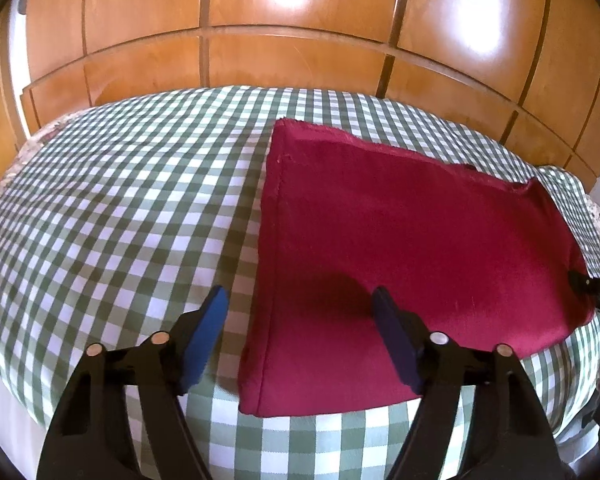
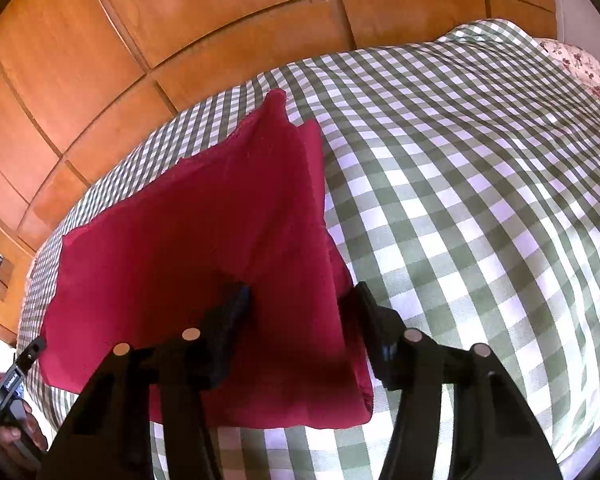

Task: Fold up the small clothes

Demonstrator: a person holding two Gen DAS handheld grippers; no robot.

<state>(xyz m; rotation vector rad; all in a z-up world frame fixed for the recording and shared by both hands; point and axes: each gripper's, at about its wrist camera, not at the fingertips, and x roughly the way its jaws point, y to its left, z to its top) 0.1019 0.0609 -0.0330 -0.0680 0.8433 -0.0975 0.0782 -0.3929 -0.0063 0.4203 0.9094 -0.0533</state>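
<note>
- Both tongs stand wide open and hold nothing: the left tongs (image 1: 300,308) straddle the near left corner of the red cloth (image 1: 412,248), and the right tongs (image 2: 300,300) straddle its near right corner.
- One blue pad of the left tongs hangs over the checked bedcover (image 1: 112,208), the other over the red fabric; whether either touches is unclear.
- Lying flat on the bed, the red cloth sits well in from the edges, its far side toward the wooden wall panels (image 1: 300,20).
- From the right wrist view it looks already doubled, with a second layer peeking out along the right side and at the far corner.
- My reading: one fold is done, and the tongs are lining up for another.
- Next, each pair needs to come down on its near corner, close on all layers together, then lift and carry the near side over to the far side evenly, so the layers do not slide apart.
</note>
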